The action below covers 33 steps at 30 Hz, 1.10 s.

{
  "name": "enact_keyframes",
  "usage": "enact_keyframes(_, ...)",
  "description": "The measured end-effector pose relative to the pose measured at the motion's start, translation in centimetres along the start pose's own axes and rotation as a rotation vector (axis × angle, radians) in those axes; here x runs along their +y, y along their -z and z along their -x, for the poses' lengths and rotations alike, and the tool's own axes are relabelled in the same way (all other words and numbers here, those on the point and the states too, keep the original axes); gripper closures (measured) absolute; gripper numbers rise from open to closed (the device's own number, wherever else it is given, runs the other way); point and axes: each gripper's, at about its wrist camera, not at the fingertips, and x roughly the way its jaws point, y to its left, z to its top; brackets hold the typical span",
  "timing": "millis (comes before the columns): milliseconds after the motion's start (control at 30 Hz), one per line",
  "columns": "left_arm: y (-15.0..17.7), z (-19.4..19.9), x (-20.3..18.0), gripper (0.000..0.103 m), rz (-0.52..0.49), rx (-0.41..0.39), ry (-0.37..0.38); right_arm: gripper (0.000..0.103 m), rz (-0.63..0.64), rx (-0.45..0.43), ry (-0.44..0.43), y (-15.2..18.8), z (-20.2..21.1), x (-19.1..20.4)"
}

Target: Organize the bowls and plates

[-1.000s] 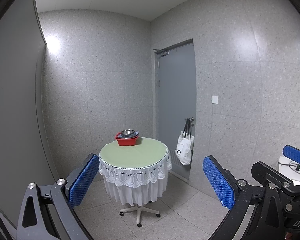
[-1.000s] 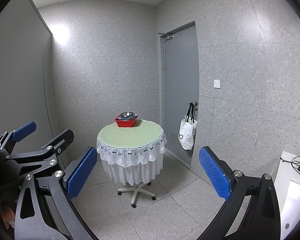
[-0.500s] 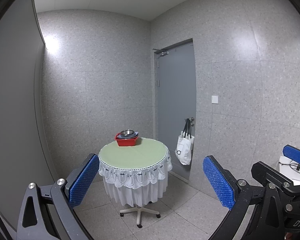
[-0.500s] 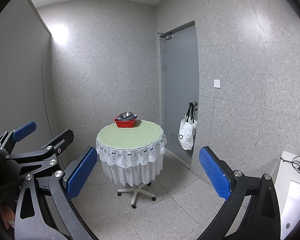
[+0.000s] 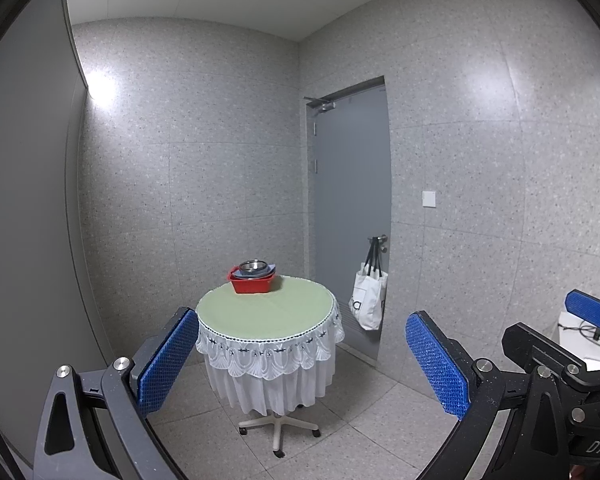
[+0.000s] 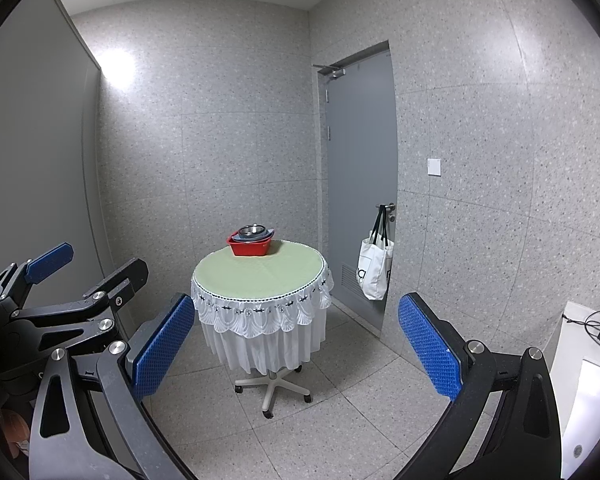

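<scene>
A red basin stands at the far edge of a small round table with a green top and white lace skirt. It holds a grey-blue dish and a steel bowl stacked on top. The basin also shows in the right wrist view. My left gripper is open and empty, well short of the table. My right gripper is open and empty too, beside the left one, whose body shows at its left.
A grey door with a white tote bag on its handle is right of the table. A white unit with cables is at the far right. Tiled floor lies between me and the table's wheeled base.
Both views have drifted very slightly; the table sits almost where it was. Both grippers stay open and empty.
</scene>
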Motion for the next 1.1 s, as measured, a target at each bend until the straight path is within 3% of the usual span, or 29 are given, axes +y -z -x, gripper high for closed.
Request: enact_keyframes(1100, -0.2, -1.5, -0.7, 0.000, 0.009, 0.000, -0.007, 0.000, -0.001, 0.009, 0.000, 0.2, -1.3, 0.5)
